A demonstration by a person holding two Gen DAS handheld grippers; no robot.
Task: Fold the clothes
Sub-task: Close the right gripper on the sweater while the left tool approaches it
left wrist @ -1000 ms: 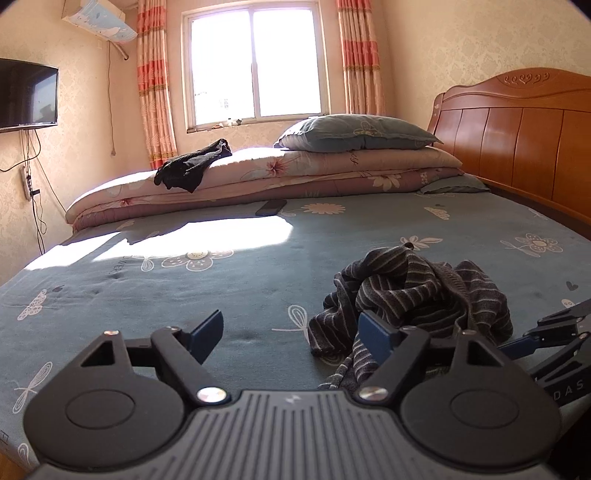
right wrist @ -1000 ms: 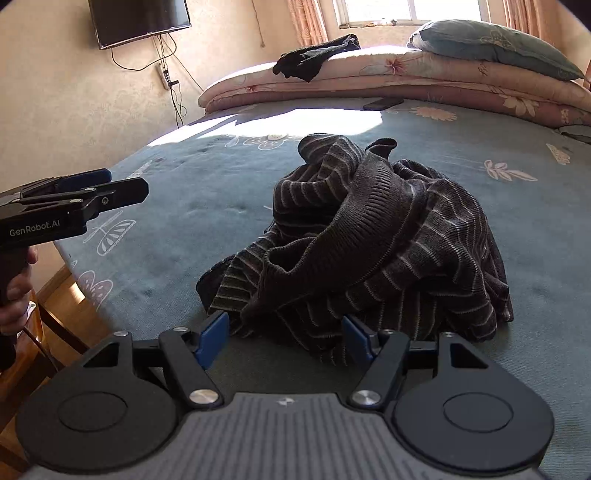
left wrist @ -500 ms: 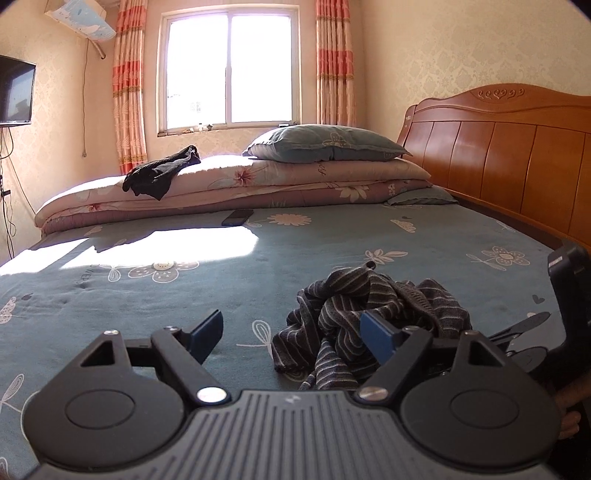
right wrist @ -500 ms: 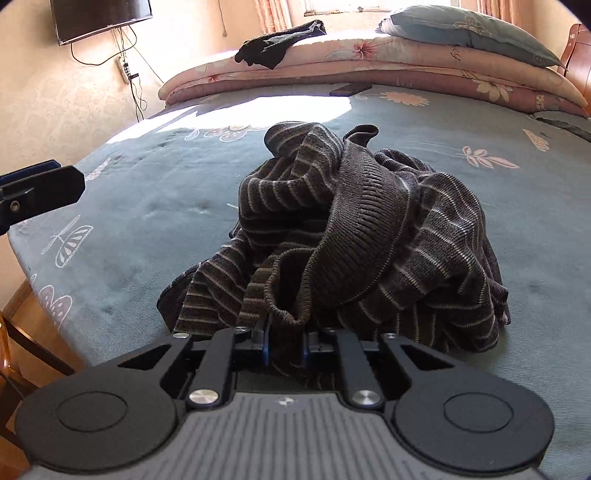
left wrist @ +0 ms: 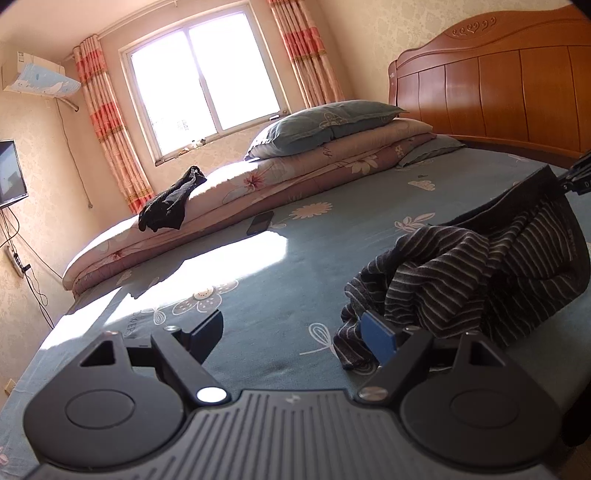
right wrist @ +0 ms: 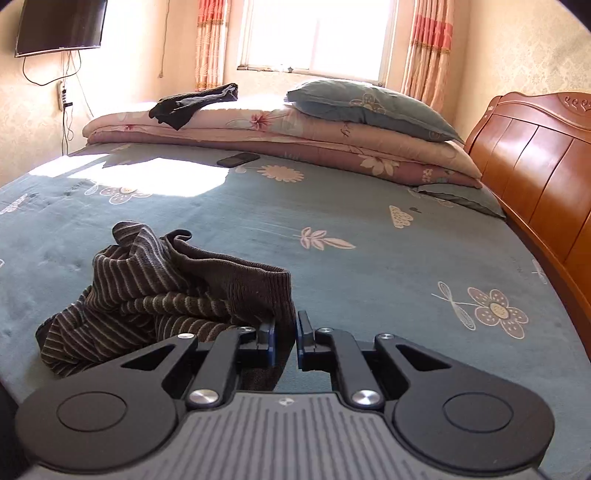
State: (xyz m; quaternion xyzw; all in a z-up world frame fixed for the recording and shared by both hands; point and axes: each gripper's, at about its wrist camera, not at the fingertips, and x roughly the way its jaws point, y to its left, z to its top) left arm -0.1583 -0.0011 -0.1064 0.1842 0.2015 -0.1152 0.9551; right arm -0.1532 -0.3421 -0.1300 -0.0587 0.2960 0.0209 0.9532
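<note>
Early stage of folding: the striped knit sweater lies crumpled near the front edge of the bed, with no fold yet made and all spreading and folding left to do. The right gripper has just been closing, and its jaws now pinch a ribbed hem of the sweater, drawing that edge up and away from the heap; in the left wrist view the lifted fabric stretches toward the right margin. The left gripper hovers with jaws wide apart and nothing between them, just beside the heap. The surface is a teal flower-printed sheet, partly sunlit. Folded quilts, a pillow, a dark garment and what appears to be a phone occupy the far side; a wooden headboard, window and wall television frame the room.
</note>
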